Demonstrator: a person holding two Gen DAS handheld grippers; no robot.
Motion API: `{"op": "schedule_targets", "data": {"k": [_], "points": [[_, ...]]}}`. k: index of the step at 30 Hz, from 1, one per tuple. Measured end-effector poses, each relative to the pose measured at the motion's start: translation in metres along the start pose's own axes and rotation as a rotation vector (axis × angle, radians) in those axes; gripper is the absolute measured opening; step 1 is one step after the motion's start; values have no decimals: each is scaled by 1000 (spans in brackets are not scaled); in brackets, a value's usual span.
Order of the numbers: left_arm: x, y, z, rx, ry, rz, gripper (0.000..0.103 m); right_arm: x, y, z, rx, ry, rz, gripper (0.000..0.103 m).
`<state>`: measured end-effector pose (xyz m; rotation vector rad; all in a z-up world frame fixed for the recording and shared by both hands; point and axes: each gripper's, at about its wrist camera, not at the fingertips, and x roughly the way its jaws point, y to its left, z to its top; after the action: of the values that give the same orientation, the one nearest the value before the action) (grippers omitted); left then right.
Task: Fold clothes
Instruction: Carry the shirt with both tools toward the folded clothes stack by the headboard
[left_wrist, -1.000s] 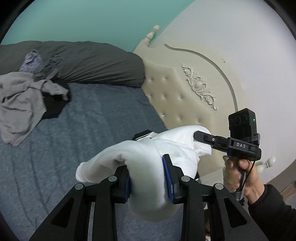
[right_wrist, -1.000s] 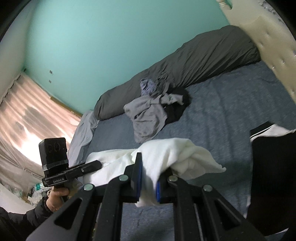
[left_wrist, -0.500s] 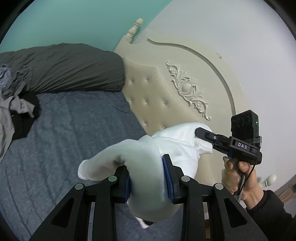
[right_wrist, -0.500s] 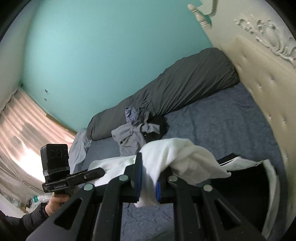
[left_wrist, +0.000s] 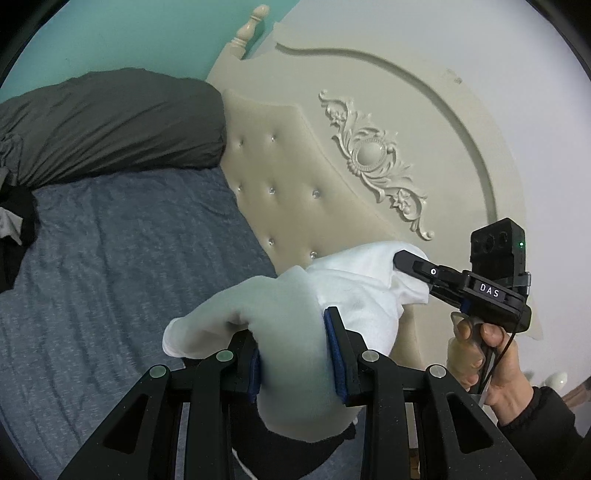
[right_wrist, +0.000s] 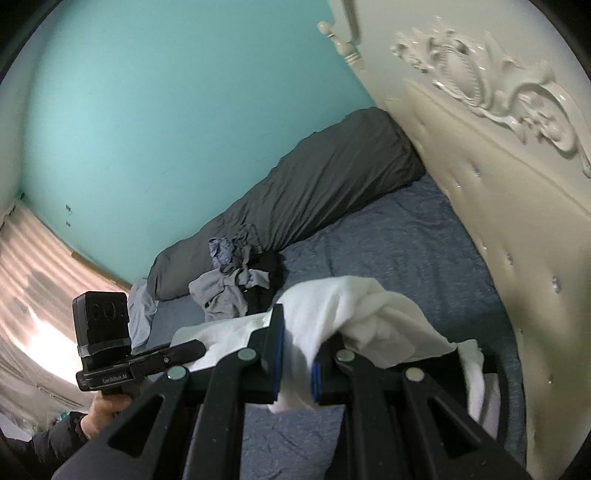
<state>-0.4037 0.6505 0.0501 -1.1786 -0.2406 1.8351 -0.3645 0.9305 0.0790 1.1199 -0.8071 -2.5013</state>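
A white fleecy garment (left_wrist: 280, 306) hangs bunched in the air between both grippers, over the blue bed sheet (left_wrist: 110, 266). In the left wrist view my left gripper (left_wrist: 295, 356) is shut on a thick fold of it. My right gripper (left_wrist: 402, 260), held by a hand (left_wrist: 491, 365), pinches its far end close to the headboard. The right wrist view shows my right gripper (right_wrist: 295, 363) shut on the white garment (right_wrist: 354, 306), with my left gripper (right_wrist: 197, 347) holding the other end. A black garment with white trim (right_wrist: 476, 373) lies below on the sheet, mostly hidden.
A cream tufted headboard (left_wrist: 295, 173) with carved trim rises just right of the garment. A dark grey rolled duvet (right_wrist: 314, 192) lies along the teal wall. A pile of grey, black and blue clothes (right_wrist: 229, 288) sits before it. A curtain (right_wrist: 33, 295) hangs at far left.
Both grippers have carried the white garment sideways toward the headboard, which now looms larger. The clothes pile has slid toward the left edge. Both grips are unchanged.
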Motion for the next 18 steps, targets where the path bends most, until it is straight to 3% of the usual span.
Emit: {"op": "schedule_targets", "data": {"k": [9,18], "points": [[35,2,12,-2,4,12,33,-2,-33,7,8,-29,-8,11],[56,9,-10,-2,49,16,33,-2,-62,-18,50,5,-45,11]]}}
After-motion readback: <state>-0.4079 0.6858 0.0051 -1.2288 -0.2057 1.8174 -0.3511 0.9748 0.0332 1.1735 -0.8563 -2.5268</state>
